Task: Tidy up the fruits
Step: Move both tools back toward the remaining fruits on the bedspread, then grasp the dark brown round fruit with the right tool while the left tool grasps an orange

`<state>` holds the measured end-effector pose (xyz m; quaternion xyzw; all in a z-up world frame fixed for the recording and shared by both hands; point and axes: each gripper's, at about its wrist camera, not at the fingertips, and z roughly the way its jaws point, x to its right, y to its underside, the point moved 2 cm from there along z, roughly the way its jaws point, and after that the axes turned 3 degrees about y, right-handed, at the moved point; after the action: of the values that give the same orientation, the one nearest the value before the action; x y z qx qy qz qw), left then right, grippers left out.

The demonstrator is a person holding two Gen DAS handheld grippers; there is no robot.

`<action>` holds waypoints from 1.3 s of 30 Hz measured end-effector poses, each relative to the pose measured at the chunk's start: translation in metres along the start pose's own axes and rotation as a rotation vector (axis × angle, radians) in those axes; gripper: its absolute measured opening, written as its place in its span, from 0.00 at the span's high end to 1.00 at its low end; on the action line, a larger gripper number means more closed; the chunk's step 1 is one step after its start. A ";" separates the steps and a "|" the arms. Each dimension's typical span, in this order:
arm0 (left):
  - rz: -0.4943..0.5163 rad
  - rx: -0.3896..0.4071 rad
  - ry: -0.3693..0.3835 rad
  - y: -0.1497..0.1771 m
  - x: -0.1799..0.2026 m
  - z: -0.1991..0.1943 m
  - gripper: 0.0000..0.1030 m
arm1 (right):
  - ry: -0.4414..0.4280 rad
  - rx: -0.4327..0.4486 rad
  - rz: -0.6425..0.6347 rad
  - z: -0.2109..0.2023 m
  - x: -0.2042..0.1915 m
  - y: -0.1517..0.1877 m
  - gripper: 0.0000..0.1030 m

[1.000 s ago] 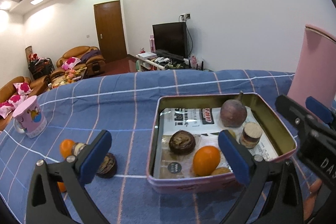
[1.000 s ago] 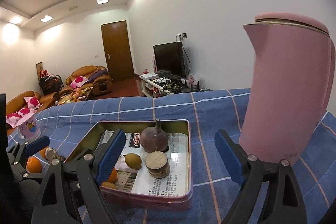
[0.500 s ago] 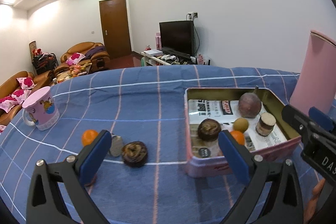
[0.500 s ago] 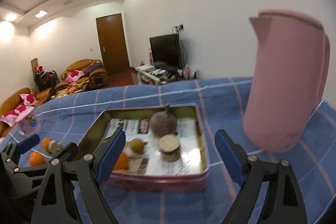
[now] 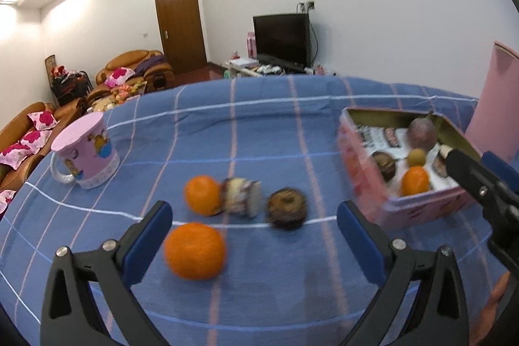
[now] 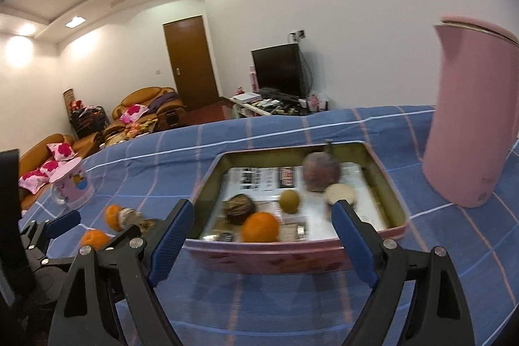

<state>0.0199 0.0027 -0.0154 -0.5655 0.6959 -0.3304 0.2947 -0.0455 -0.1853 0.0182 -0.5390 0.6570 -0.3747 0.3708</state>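
Tablecloth [image 5: 259,132]: woven cloth, matt blue with pale check lines. Tin box [image 6: 292,258]: metal, pink printed outside, dull gold inside wall, bottom lined with glossy printed paper [image 6: 256,180]. Kettle [image 6: 473,132]: smooth pink plastic, satin sheen. Mug [image 5: 87,151]: glossy, printed pink. Oranges [image 5: 194,250]: dimpled, matt peel. Left gripper [image 5: 254,237]: matt black plastic arms, blue rubbery pads, shiny metal screws. Door [image 6: 191,60]: varnished wood. Sofa [image 6: 146,106]: glossy leather look.

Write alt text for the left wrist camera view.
An open left hand-held gripper hovers over a blue checked tablecloth above two oranges, with a pink tin of fruit to the right and a pink mug at left.
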 end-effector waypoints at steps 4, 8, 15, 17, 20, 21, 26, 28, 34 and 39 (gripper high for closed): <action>-0.036 -0.072 0.005 0.007 -0.034 0.010 0.00 | -0.025 0.005 -0.041 0.000 -0.027 0.003 0.15; -0.079 -0.146 0.002 0.013 -0.058 0.023 0.00 | -0.058 -0.010 -0.072 0.005 -0.054 0.005 0.15; -0.129 -0.236 0.043 0.020 -0.073 0.040 0.06 | -0.104 -0.045 -0.124 0.016 -0.086 0.010 0.15; -0.121 -0.240 0.072 0.021 -0.070 0.040 0.25 | -0.114 -0.056 -0.129 0.019 -0.091 0.011 0.15; -0.125 -0.236 0.135 0.022 -0.067 0.039 0.46 | -0.127 -0.068 -0.147 0.021 -0.096 0.012 0.15; -0.123 -0.233 0.149 0.021 -0.065 0.037 0.50 | -0.134 -0.070 -0.154 0.022 -0.098 0.012 0.15; -0.166 -0.210 0.143 0.018 -0.075 0.031 0.53 | -0.160 -0.089 -0.182 0.028 -0.106 0.011 0.21; -0.221 -0.172 0.116 0.017 -0.088 0.024 0.53 | -0.178 -0.105 -0.204 0.035 -0.114 0.010 0.24; -0.306 -0.067 -0.033 0.010 -0.117 0.008 0.53 | -0.215 -0.193 -0.320 0.059 -0.141 0.016 0.36; -0.344 -0.055 -0.058 0.008 -0.129 0.006 0.53 | -0.203 -0.290 -0.395 0.083 -0.154 0.023 0.45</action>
<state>0.0438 0.1300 -0.0211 -0.6933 0.5889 -0.3404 0.2380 0.0413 -0.0379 -0.0263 -0.7390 0.5454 -0.2857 0.2736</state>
